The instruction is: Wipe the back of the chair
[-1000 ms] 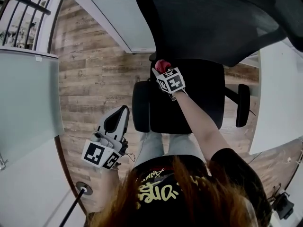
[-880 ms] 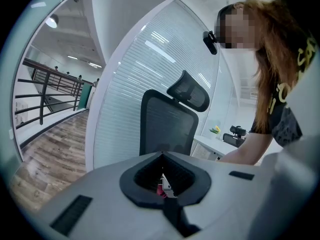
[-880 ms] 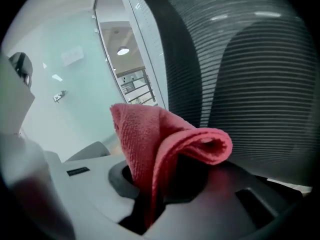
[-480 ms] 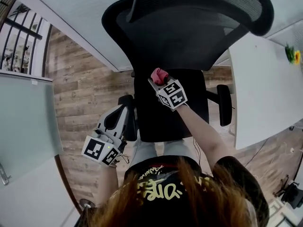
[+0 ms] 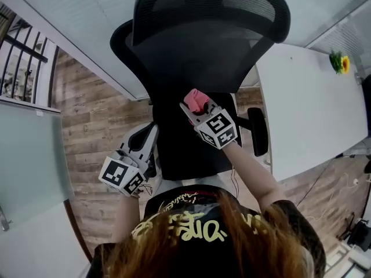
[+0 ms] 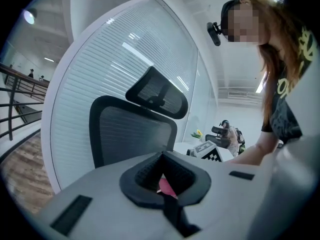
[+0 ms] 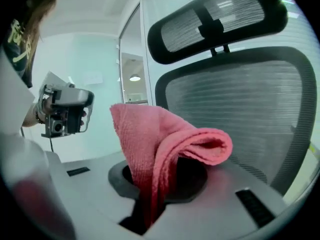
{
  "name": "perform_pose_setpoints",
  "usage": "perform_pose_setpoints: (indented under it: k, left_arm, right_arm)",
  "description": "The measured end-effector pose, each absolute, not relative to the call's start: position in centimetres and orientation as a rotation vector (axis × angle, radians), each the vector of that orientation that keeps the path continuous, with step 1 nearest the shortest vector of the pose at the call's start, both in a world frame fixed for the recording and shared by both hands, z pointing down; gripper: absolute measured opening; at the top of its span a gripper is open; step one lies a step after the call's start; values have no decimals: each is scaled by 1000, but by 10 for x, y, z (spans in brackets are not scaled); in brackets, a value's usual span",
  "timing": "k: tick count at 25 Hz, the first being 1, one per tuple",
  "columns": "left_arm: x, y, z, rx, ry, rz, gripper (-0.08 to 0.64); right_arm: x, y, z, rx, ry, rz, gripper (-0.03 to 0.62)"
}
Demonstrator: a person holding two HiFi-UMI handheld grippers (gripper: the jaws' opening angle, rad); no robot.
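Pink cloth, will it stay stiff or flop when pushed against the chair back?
Probably floppy: the pink cloth droops over in a fold above the right tool. Its terry nap looks grippy, so it likely drags on the mesh chair back.

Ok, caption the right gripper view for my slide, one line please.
Right gripper, shut on a folded pink cloth, faces the office chair's black mesh backrest and headrest.

The pink cloth (image 7: 165, 144) hid the spot where the right gripper's (image 7: 150, 206) jaws met. It also covered the low part of the chair back (image 7: 240, 104). Past the left gripper (image 6: 167, 206), only a bit of cloth peeked through. The arm hid part of the seat (image 5: 179, 149). The yellow thing (image 5: 340, 63) on the table (image 5: 301, 114) was too small to tell.
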State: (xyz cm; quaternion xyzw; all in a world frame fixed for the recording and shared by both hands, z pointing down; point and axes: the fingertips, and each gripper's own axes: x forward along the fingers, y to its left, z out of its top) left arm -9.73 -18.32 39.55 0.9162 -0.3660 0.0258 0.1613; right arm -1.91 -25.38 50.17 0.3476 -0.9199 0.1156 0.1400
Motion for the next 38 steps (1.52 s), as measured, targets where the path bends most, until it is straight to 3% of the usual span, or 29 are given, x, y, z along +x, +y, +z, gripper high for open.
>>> perform_pose_setpoints:
  k: [18, 38]
  left_arm:
    - [-71, -180, 334, 2741, -1027, 31, -11]
    - [-45, -173, 315, 2803, -970, 0, -11]
  right_arm:
    - [35, -205, 349, 1209, -2907, 43, 51]
    - [66, -185, 318, 1352, -2942, 56, 51]
